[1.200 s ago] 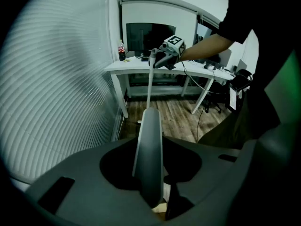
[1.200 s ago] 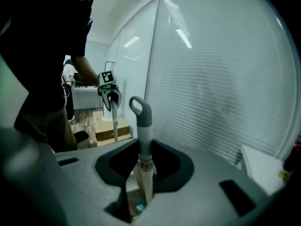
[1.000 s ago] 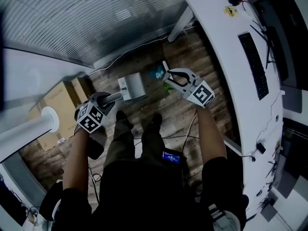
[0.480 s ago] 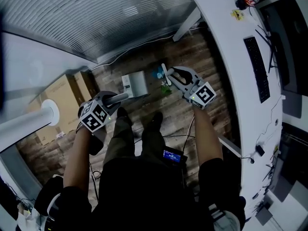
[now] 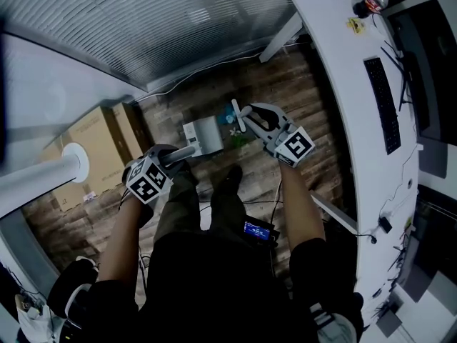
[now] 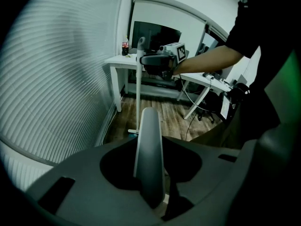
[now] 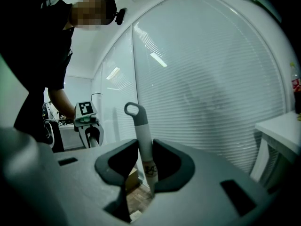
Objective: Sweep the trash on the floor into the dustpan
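Note:
In the head view my left gripper point(image 5: 171, 156) is shut on the grey handle point(image 5: 182, 151) of a pale dustpan point(image 5: 202, 136) that rests on the wooden floor. From the left gripper view, that handle point(image 6: 149, 159) runs straight out between the jaws of the left gripper point(image 6: 149, 178). My right gripper point(image 5: 250, 116) is shut on the white broom handle point(image 5: 235, 113), just right of the dustpan. The right gripper view has the broom handle point(image 7: 143, 145) upright between the jaws of the right gripper point(image 7: 146, 171), its hanging loop on top. Small blue and green bits point(image 5: 235, 131) lie beside the dustpan.
A long white desk point(image 5: 343, 84) with a keyboard point(image 5: 382, 98) runs along the right. Cardboard boxes point(image 5: 107, 145) and a white post point(image 5: 43, 181) stand on the left. Cables point(image 5: 275, 191) trail over the floor near the person's feet point(image 5: 230, 174). A wall of blinds closes the far side.
Both grippers have shifted a little with their handles and stand closer together in the head view. The dustpan has moved slightly along with the left gripper.

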A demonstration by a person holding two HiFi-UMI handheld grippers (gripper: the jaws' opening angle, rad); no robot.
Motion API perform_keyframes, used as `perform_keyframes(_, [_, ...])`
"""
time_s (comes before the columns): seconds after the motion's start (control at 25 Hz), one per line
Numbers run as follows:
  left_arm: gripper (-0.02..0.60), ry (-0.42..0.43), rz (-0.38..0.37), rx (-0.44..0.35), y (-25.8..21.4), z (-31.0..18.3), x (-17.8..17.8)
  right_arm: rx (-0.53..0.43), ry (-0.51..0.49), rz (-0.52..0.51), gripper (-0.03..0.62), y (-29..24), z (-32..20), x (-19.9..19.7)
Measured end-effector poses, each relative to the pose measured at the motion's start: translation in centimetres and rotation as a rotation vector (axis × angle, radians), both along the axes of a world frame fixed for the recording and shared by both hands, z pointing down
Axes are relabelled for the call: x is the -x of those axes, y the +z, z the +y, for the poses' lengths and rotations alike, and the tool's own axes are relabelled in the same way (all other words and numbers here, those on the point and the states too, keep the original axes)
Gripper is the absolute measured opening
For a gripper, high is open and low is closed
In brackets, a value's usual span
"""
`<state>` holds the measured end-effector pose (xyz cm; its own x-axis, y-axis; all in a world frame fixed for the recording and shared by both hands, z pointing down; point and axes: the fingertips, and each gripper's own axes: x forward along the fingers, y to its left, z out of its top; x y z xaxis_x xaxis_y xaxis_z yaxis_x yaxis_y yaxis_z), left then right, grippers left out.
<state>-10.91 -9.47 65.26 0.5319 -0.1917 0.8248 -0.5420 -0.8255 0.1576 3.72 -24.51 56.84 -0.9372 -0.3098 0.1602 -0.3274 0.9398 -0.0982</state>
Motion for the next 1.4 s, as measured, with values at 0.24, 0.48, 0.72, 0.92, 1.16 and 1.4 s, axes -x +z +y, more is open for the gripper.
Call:
perform_keyframes(0.24, [0.107, -0.05, 0.0, 0.012, 0.6, 1.2, 0.0, 0.023, 0.01, -0.021, 0.104, -0.1, 1.9, 0.5])
perform_keyframes(0.48, [0.107, -0.046, 0.018, 0.017, 0.8, 1.6, -0.8, 0.058, 0.022, -0.083, 0.106, -0.4, 3.8, 1.7])
perform_keyframes(0.72, [0.106, -0.033, 0.017, 0.024, 0.9, 2.0, -1.1, 0.073, -0.005, -0.155, 0.106, -1.4, 5.3, 3.6])
perform_keyframes(0.92, [0.104, -0.013, 0.018, 0.035, 1.1, 2.8, -1.1, 0.041, 0.011, -0.168, 0.098, -2.8, 5.0, 2.7])
perform_keyframes(1.16, [0.104, 0.007, 0.003, 0.032, 1.1, 3.5, 0.2, -0.003, 0.058, -0.125, 0.094, -4.8, 4.5, -0.8])
perform_keyframes(1.4, [0.104, 0.03, -0.016, 0.031, 0.9, 3.7, 1.4, -0.049, 0.097, -0.098, 0.092, -7.6, 5.8, -4.4])
